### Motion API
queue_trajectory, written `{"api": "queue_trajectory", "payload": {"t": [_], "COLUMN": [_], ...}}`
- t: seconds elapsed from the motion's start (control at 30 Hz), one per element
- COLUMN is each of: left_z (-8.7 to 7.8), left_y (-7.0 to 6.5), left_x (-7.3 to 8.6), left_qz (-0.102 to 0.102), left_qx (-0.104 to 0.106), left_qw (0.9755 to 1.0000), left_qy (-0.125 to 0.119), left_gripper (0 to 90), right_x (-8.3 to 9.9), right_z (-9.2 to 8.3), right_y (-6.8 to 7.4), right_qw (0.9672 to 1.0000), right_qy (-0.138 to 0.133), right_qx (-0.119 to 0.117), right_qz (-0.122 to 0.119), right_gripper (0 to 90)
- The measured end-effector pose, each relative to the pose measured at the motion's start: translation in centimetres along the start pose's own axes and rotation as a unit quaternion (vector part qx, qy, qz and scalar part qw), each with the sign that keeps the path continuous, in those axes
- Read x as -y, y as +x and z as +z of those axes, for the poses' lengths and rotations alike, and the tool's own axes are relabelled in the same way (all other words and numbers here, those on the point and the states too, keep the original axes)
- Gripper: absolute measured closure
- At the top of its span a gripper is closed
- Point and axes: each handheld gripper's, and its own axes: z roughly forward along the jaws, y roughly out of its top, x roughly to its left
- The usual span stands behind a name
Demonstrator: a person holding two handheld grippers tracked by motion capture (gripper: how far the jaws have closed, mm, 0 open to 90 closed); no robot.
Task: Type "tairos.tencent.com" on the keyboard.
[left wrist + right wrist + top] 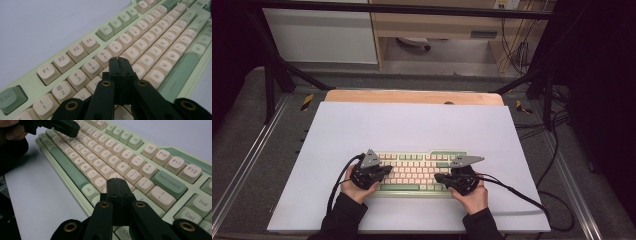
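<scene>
With the keyboard (419, 172) near the tabletop's front edge, both the left gripper (119, 61) and right gripper (117, 182), jaws pressed together and empty, should probably strike one key squarely with the tip.

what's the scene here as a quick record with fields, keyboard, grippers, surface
thing in hand: keyboard, pale green case, cream keys, green space bar and Backspace
surface: white board on a wooden table
left gripper: shut, nothing between the fingers, tips over the keys near G, touch cannot be told
right gripper: shut, nothing held, tips over the keys below P, near the right Alt
hands: one at each end of the keyboard
</scene>
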Motion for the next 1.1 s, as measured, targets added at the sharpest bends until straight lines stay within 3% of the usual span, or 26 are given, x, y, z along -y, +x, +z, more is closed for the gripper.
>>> {"api": "queue_trajectory", "payload": {"t": [0.63,0.93,1.1], "left_z": [-2.8,-4.1,-4.4], "left_y": [0.6,1.2,1.4], "left_x": [1.6,2.5,2.9], "left_qz": [-0.016,-0.027,-0.029], "left_qx": [0.001,-0.003,-0.006], "left_qw": [0.9998,0.9995,0.9994], "left_qy": [-0.011,-0.017,-0.017], "left_gripper": [90.0,90.0,90.0], "right_x": [0.0,-0.2,-0.5], "right_z": [0.0,0.6,1.0], "right_y": [0.1,0.2,0.3], "right_qw": [1.0,0.9998,0.9999], "right_qy": [-0.005,-0.009,-0.007], "right_qx": [0.0,-0.007,-0.002], "right_qz": [0.005,0.017,0.012], "right_gripper": [90.0,90.0,90.0]}}
